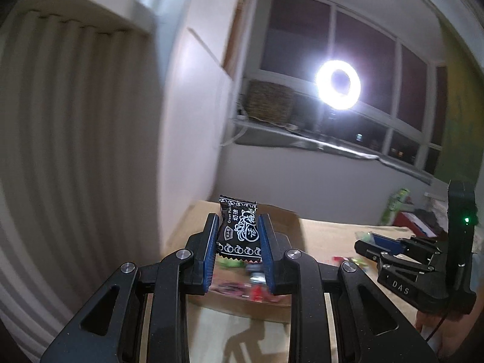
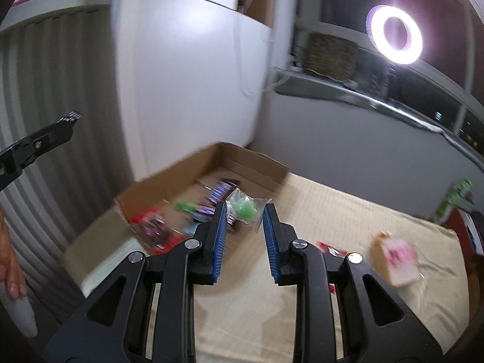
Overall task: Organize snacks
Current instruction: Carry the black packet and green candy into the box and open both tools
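Observation:
My left gripper point(image 1: 239, 227) is shut on a black snack packet with white print point(image 1: 240, 230) and holds it up above the cardboard box point(image 1: 242, 302). In the right wrist view, my right gripper point(image 2: 245, 211) is shut on a clear packet with a green sweet point(image 2: 245, 207), held over the near right edge of the cardboard box point(image 2: 142, 187). The box holds several coloured packets point(image 2: 157, 227). The right gripper also shows in the left wrist view point(image 1: 372, 242) at the right. The left gripper's finger shows in the right wrist view point(image 2: 45, 139) at the left.
A pink and cream packet point(image 2: 396, 260) and a small red packet point(image 2: 329, 248) lie on the beige tablecloth point(image 2: 332, 205) to the right of the box. A green bottle point(image 2: 453, 196) and a red box point(image 1: 414, 220) stand at the far right. A ring light point(image 2: 394, 34) glares at the window.

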Available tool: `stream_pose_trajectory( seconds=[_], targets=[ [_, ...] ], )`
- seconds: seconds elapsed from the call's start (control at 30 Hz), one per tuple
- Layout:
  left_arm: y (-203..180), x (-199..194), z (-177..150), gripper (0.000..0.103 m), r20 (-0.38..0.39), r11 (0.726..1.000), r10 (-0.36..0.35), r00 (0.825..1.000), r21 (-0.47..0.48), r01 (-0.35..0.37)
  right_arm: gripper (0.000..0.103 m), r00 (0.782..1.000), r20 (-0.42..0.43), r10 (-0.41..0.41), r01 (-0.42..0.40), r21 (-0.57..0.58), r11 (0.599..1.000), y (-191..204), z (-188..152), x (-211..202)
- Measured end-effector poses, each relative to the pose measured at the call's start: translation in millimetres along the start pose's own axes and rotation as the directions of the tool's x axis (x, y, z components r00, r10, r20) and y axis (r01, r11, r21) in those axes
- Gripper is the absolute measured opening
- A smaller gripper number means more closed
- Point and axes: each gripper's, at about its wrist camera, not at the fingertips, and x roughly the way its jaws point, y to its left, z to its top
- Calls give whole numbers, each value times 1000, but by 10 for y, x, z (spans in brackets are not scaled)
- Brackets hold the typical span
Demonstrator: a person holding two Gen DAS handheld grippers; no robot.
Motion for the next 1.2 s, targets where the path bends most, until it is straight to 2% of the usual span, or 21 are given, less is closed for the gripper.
stream_pose_trajectory(
  seconds=[0.2,0.3,0.4,0.57,0.77,0.83,0.87,0.93,1.0,1.07,1.2],
  targets=[
    [241,-27,190,24,40,997,72,997,-18,-72,25,999,21,47,-47,-32,998,213,132,104],
    [241,58,266,24,44,997,72,996,-17,-71,25,998,11,61,-61,-34,998,220,122,187],
    [213,172,281,24,35,999,42,999,-11,-42,25,997,-17,77,-78,-27,997,191,53,323],
    [100,493,151,24,-32,1000,7,999,7,-7,25,992,-68,109,-110,-6,994,162,-112,632],
    [41,908,-95,24,-136,1000,4,991,15,-2,26,984,-107,140,-138,18,990,152,-278,955],
    [41,1027,-147,24,-163,1000,8,987,18,-5,33,982,-120,146,-145,21,989,139,-332,1047],
    [37,1081,-176,25,-179,1000,9,984,20,-5,43,983,-119,139,-137,22,990,132,-351,1071],
    [41,1152,-212,31,-209,1000,5,978,24,0,48,985,-105,134,-132,30,991,106,-387,1077],
    [56,1174,-247,66,-216,1000,8,976,20,-4,49,986,-92,135,-133,36,991,102,-418,1059],
    [123,1126,-277,71,-197,1000,27,980,19,-24,50,988,-84,129,-127,26,992,117,-421,1026],
    [279,1017,-293,71,-198,999,51,979,-9,-53,53,991,-70,116,-115,12,993,166,-412,901]
  ],
)
